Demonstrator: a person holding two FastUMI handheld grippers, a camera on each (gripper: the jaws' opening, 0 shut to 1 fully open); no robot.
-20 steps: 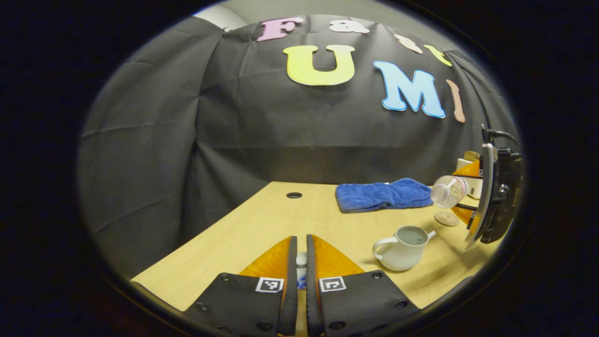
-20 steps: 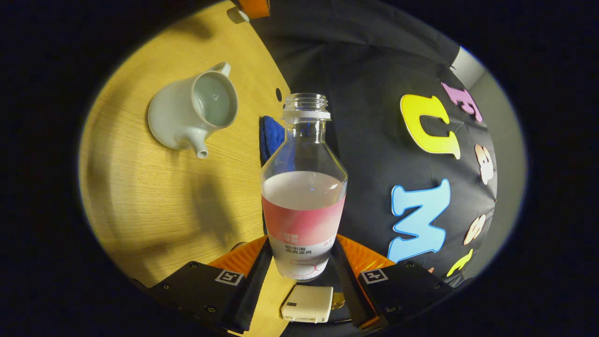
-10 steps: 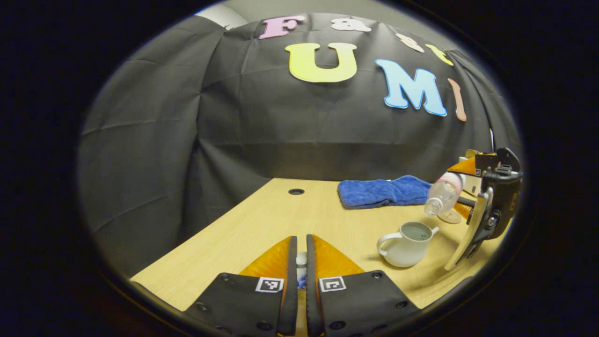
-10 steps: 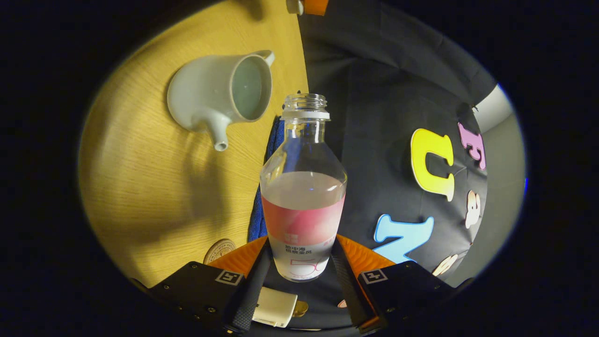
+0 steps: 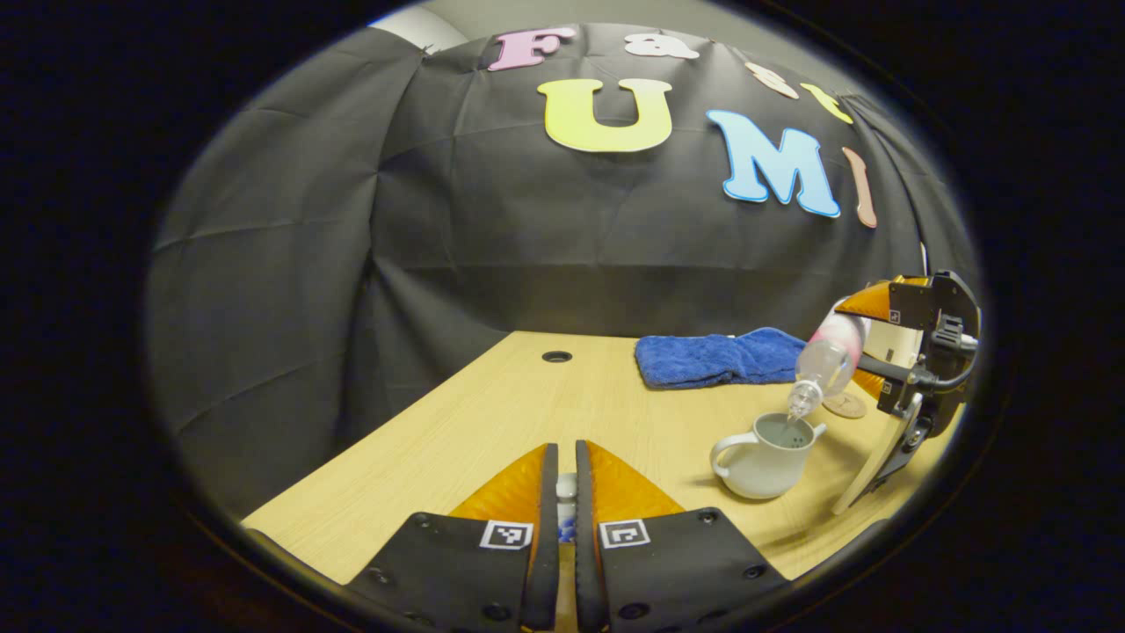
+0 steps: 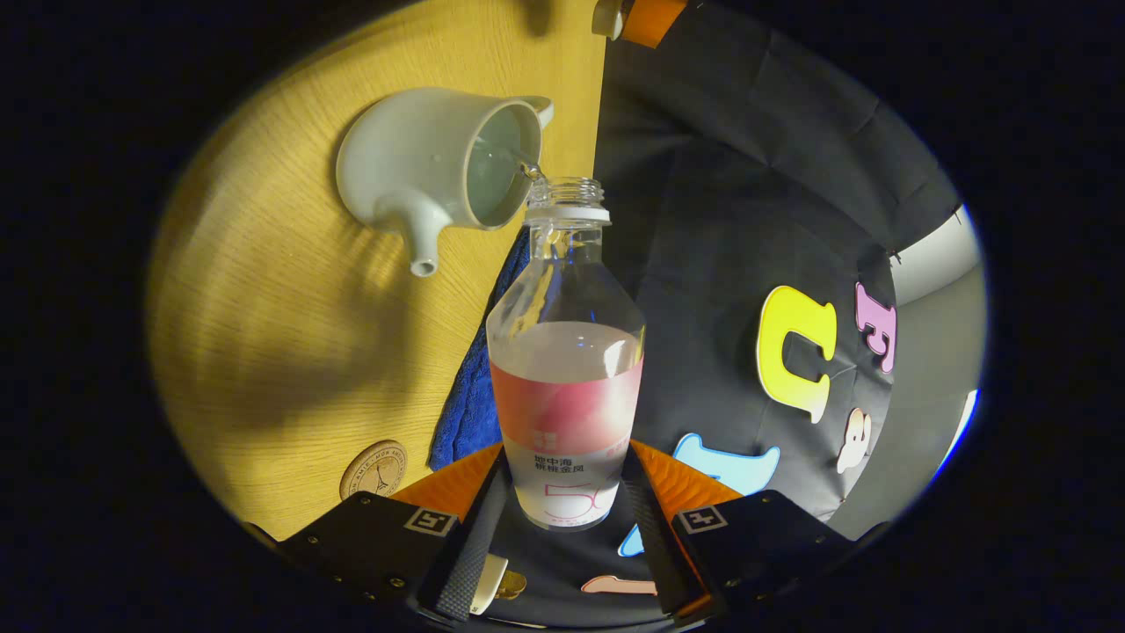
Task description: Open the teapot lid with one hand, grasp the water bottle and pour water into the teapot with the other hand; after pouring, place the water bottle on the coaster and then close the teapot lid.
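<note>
The white teapot (image 5: 763,457) stands lidless on the wooden table (image 5: 492,413), with water in it. My right gripper (image 5: 857,347) is shut on the clear water bottle (image 5: 822,365) with a pink label. The bottle is tipped mouth down over the pot. In the right gripper view the bottle (image 6: 567,369) sits between my fingers (image 6: 567,466), and a thin stream of water (image 6: 526,167) runs from its mouth into the teapot (image 6: 439,167). My left gripper (image 5: 564,453) hovers left of the pot, shut on a small white piece that looks like the teapot lid (image 5: 567,488).
A round cork coaster (image 5: 845,405) lies on the table just behind the teapot, seen also as the coaster (image 6: 373,469) in the right gripper view. A folded blue towel (image 5: 716,358) lies at the back by the cloth wall. A cable hole (image 5: 556,357) is at the back left.
My right gripper has tipped the bottle further down and brought its mouth over the teapot's opening; water now runs into the pot. The left gripper has stayed where it was.
</note>
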